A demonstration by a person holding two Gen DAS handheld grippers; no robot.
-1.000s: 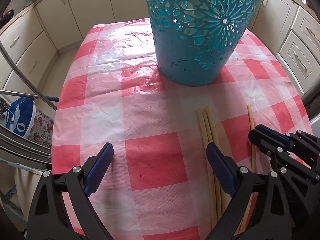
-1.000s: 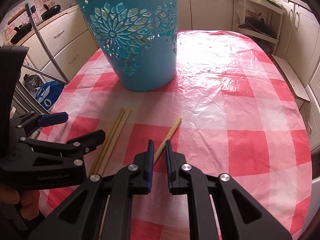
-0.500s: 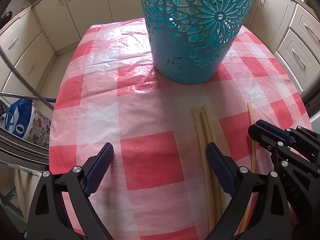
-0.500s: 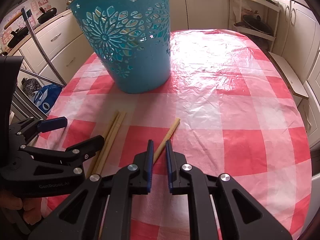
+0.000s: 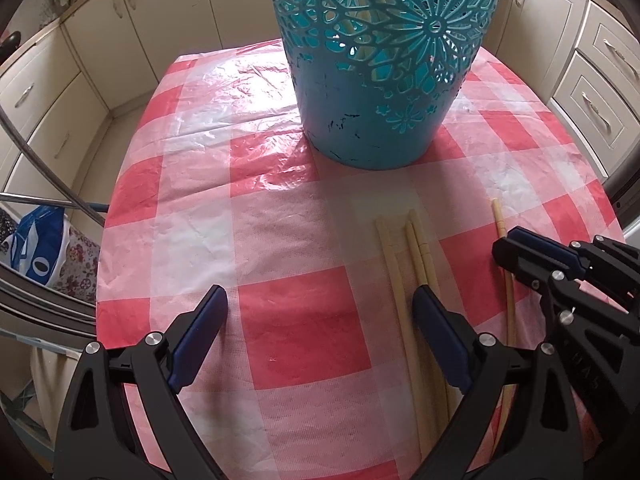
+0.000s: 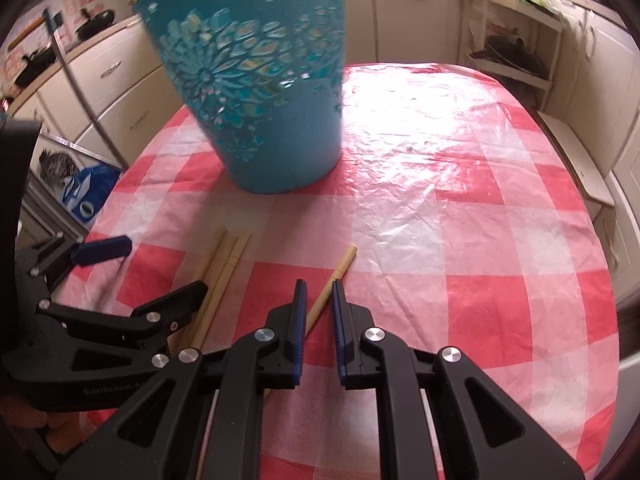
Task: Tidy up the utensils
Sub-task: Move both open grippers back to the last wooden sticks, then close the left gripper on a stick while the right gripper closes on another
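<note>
A tall teal openwork basket (image 5: pixel 384 80) (image 6: pixel 264 112) stands at the far middle of the checked table; pale sticks show through its holes. Three pale chopsticks (image 5: pixel 404 280) (image 6: pixel 224 264) lie side by side beside the right finger of my left gripper (image 5: pixel 320 296) (image 6: pixel 160 266), which hangs wide open over the cloth with nothing in it. A single chopstick (image 6: pixel 340 268) (image 5: pixel 498 220) lies further right. My right gripper (image 6: pixel 319 288) (image 5: pixel 506 248) has its jaws almost together on it, near its far end.
The red-and-white plastic tablecloth (image 6: pixel 460 220) covers a rounded table. Cream cabinets (image 5: pixel 80 60) ring the room, a metal rail (image 5: pixel 48 172) and a blue bag (image 5: pixel 36 248) sit off the left edge, and a white shelf rack (image 6: pixel 516 52) stands at the back right.
Both views shifted only slightly. The basket now looks blurred in the right wrist view. The right gripper stays closed on the single chopstick, and the left stays wide open.
</note>
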